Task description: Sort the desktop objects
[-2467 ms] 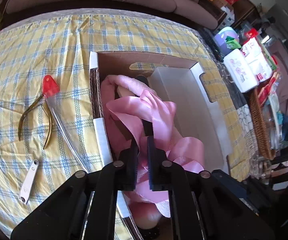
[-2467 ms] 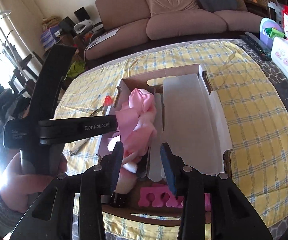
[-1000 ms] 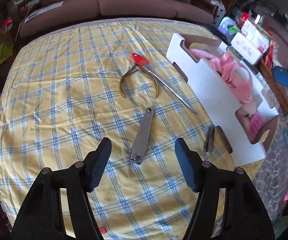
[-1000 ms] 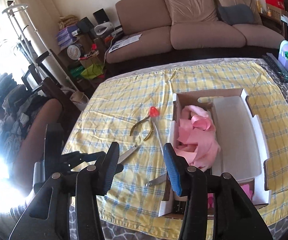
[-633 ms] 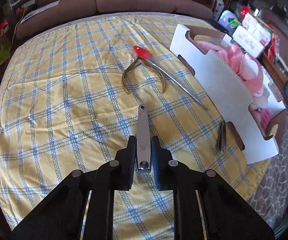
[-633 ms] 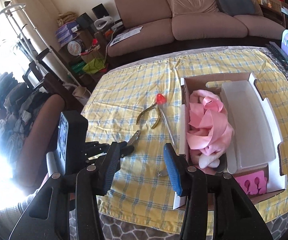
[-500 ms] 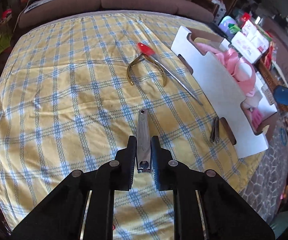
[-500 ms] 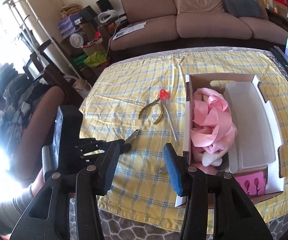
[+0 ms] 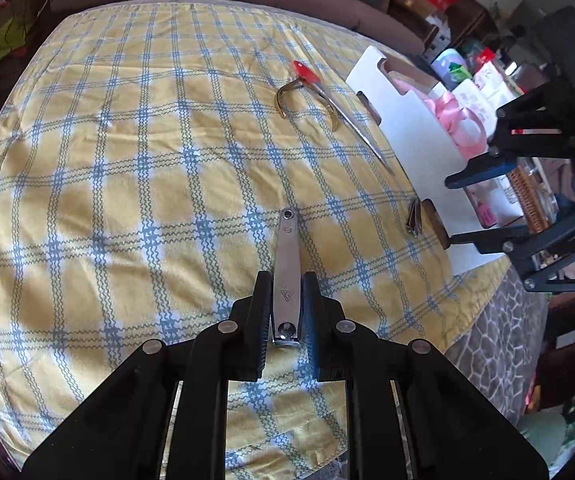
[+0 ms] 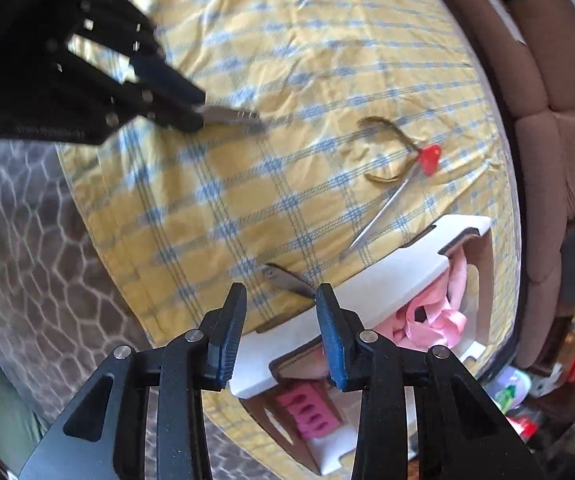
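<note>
1. A yellow-and-blue checked tablecloth [image 9: 135,152] covers the table, with a brown sofa [image 10: 547,92] behind it.
2. The left gripper [image 9: 286,312] is clamped on a silver nail clipper [image 9: 286,268], which points ahead of its fingers.
3. The right gripper [image 10: 281,336] has just been narrowing its jaws; nothing is between them, and they hover above a small dark folded tool [image 10: 285,278] lying against a white cardboard box [image 10: 387,276].
4. Beyond lie gold-handled nippers [image 10: 387,152] with a red cap, and pink ribbon [image 10: 427,320] in the box.

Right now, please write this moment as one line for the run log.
left gripper: shut on nail clipper | right gripper: open, jaws just closing, above small clipper beside box | tablecloth: cuticle nipper unsorted
</note>
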Demonstrator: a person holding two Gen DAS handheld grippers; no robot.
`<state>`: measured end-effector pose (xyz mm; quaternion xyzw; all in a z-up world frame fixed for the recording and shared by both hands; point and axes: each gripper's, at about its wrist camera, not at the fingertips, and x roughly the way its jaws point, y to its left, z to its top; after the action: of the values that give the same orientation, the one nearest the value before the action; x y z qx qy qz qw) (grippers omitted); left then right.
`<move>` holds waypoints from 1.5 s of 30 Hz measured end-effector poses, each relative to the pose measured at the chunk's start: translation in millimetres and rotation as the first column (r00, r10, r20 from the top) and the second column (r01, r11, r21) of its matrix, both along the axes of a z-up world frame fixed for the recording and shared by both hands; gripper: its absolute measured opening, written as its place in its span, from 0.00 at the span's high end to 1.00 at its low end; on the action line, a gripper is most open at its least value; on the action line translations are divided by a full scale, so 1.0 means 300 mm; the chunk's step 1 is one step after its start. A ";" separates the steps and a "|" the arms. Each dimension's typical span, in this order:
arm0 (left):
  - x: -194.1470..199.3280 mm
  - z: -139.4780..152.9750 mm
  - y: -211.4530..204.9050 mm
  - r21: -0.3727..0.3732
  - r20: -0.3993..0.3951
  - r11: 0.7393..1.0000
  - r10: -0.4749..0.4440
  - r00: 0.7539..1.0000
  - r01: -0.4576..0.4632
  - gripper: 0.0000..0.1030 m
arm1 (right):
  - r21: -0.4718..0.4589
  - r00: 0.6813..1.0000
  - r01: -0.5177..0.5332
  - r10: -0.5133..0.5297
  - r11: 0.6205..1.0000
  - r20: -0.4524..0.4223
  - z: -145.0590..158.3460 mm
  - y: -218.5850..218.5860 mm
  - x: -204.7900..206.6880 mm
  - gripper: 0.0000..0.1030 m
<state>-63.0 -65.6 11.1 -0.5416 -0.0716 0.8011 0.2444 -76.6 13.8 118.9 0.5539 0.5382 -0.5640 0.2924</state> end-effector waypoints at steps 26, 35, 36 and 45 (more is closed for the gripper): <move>-0.020 0.075 -0.076 0.145 0.031 0.989 0.032 0.999 -0.036 0.87 | -0.449 0.984 0.178 -0.158 0.875 0.083 0.201 0.189 -0.134 0.89; -0.029 0.194 -0.058 0.136 -0.007 0.990 0.036 0.999 -0.035 0.87 | -0.680 0.942 0.285 -0.330 0.676 0.067 0.386 0.286 0.051 0.89; -0.027 0.202 -0.052 0.136 -0.005 0.990 0.036 0.999 -0.035 0.87 | -0.687 0.939 0.284 -0.337 0.669 0.059 0.393 0.291 0.050 0.89; -0.010 0.377 0.142 0.130 -0.051 0.990 -0.041 0.998 0.048 0.87 | -0.715 0.894 0.329 -0.448 0.618 0.024 0.452 0.499 0.100 0.89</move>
<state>-66.1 -23.0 124.3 -0.5066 -0.1060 0.8017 0.2990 -46.4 163.6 254.4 0.4575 0.1709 -0.8165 0.3079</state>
